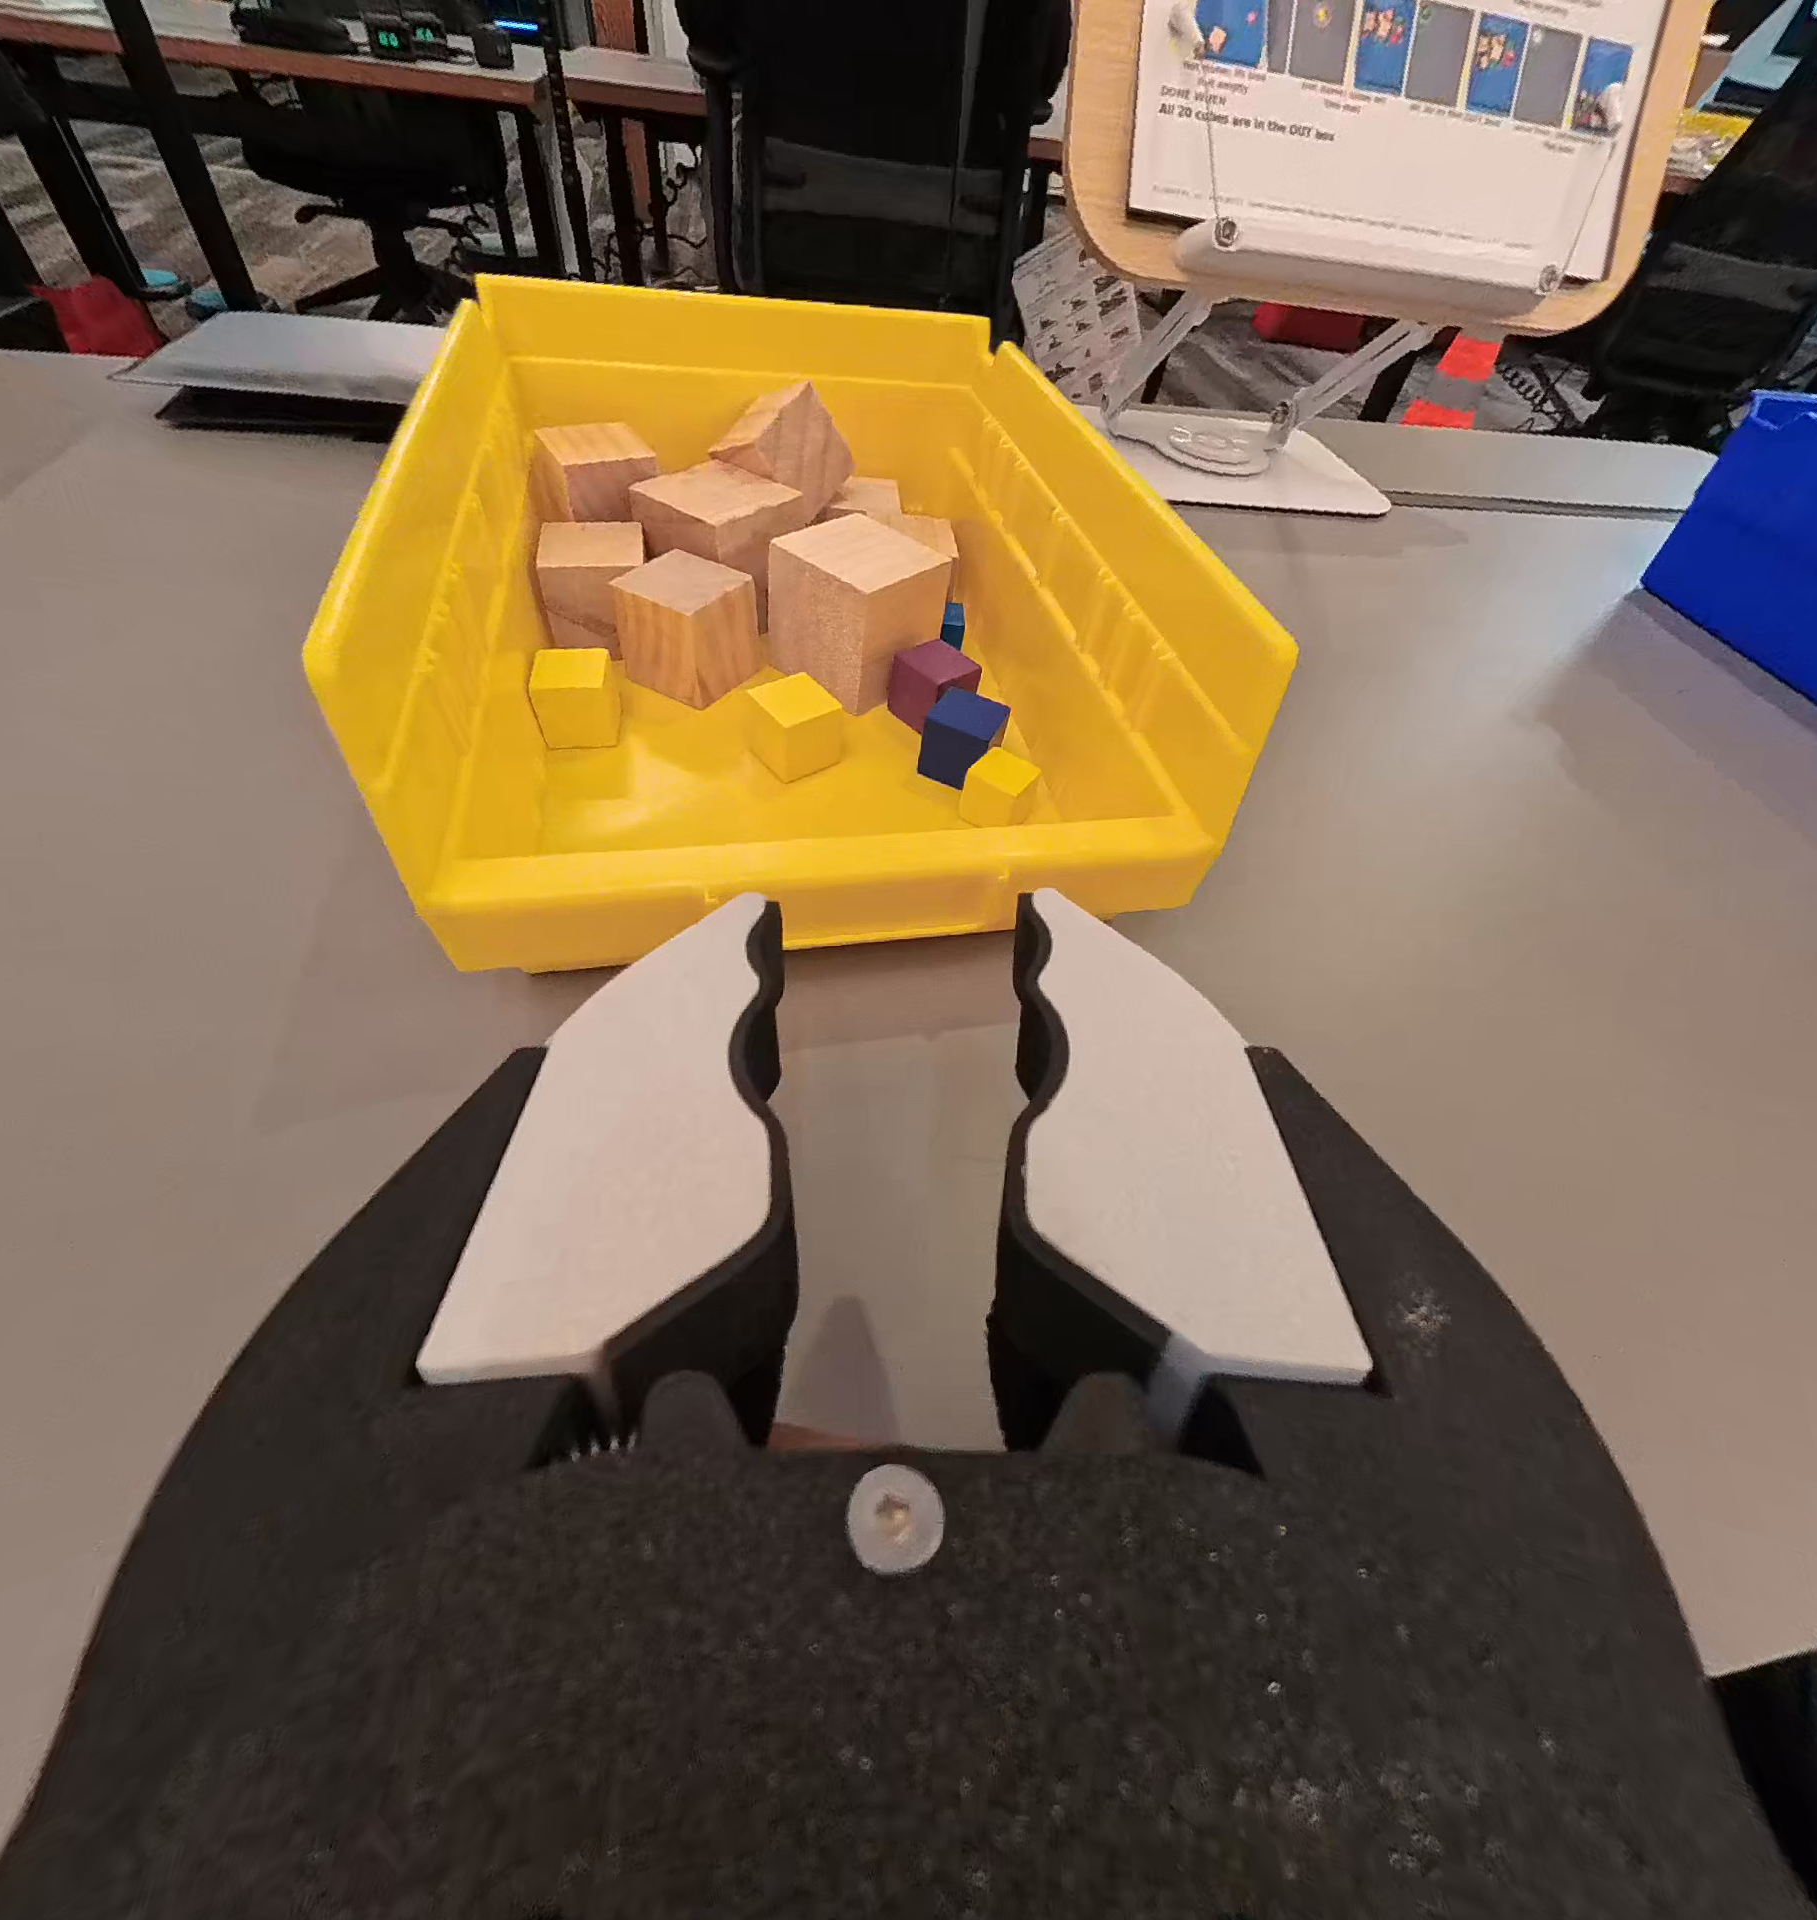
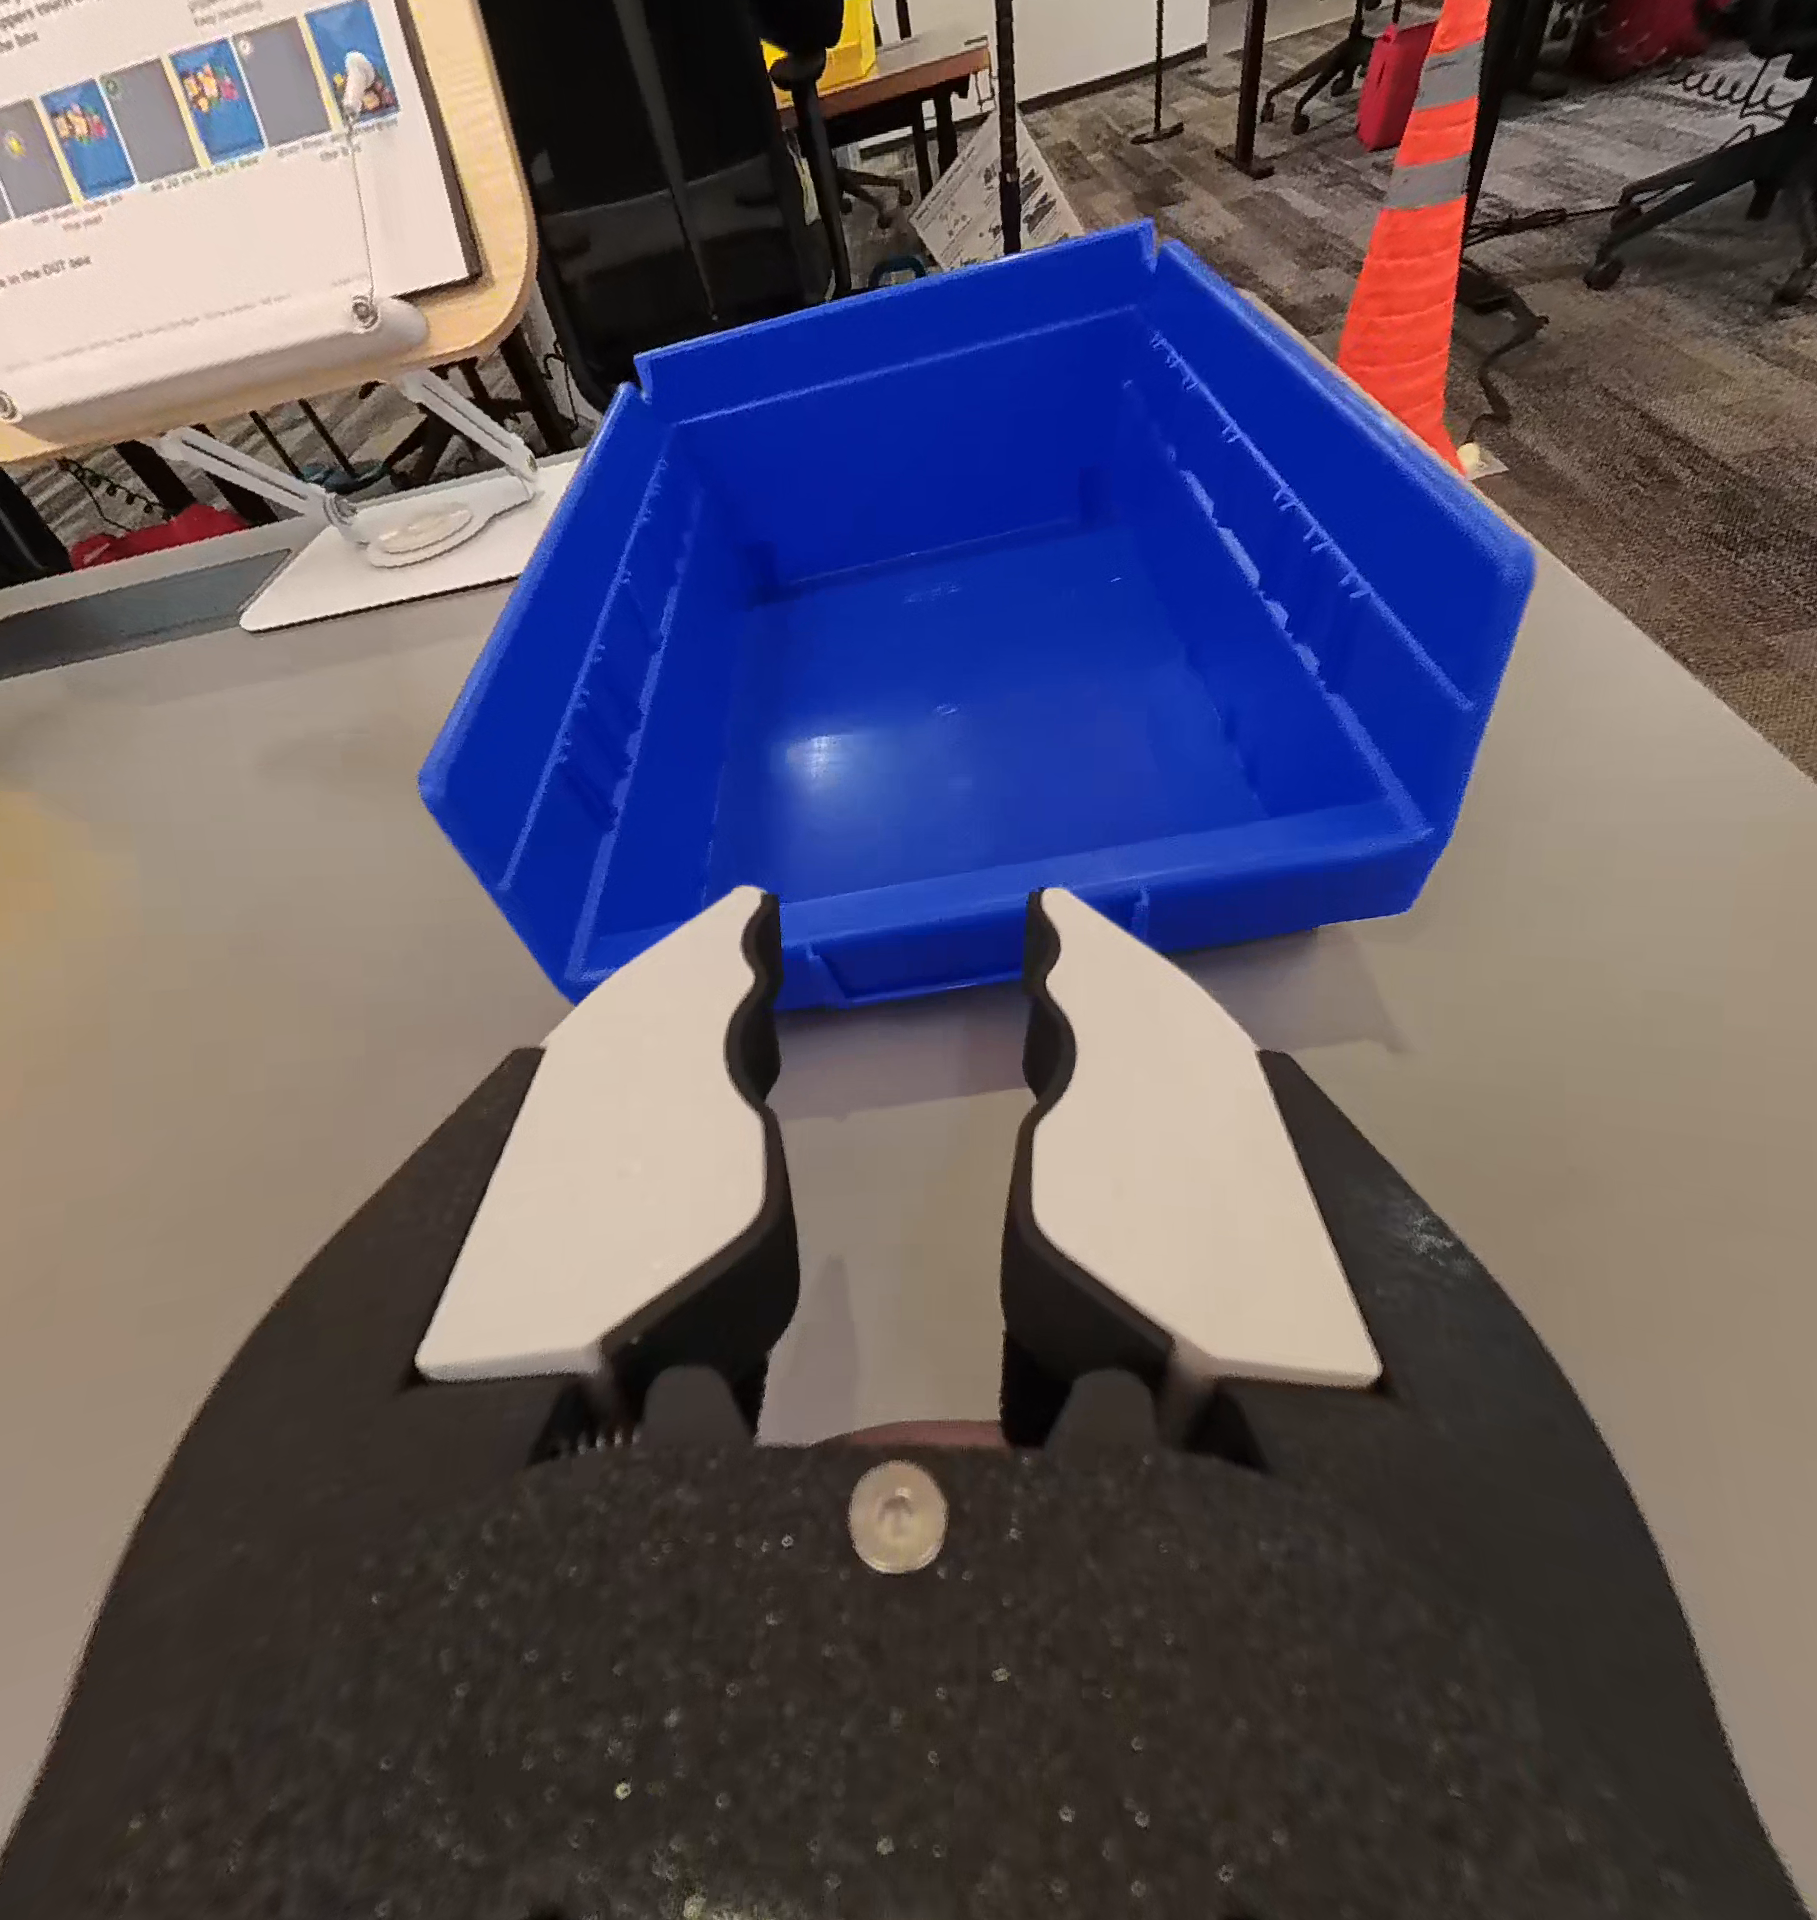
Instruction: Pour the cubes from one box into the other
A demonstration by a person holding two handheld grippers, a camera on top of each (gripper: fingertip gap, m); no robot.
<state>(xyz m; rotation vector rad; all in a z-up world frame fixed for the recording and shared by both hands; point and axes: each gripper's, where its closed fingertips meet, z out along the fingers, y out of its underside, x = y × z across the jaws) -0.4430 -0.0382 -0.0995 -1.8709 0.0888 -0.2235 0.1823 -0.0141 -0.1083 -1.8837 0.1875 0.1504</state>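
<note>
A yellow box [image 1: 1091,873] stands on the grey table [image 1: 156,831] and holds several large wooden cubes [image 1: 852,603] and small yellow, blue and purple cubes [image 1: 961,727]. My left gripper [image 1: 896,914] is open and empty, its fingertips just short of the box's low front wall. A blue box [image 2: 1278,862] stands empty on the table in the right wrist view; its left corner shows in the left wrist view [image 1: 1787,582]. My right gripper [image 2: 902,914] is open and empty, its tips at the blue box's front wall.
A wooden board with a printed sheet [image 1: 1382,145] stands on a white stand [image 1: 1257,457] behind and between the boxes. A dark flat pad [image 1: 270,374] lies at the table's back left. An orange cone [image 2: 1423,208] stands on the floor beyond the table's right edge.
</note>
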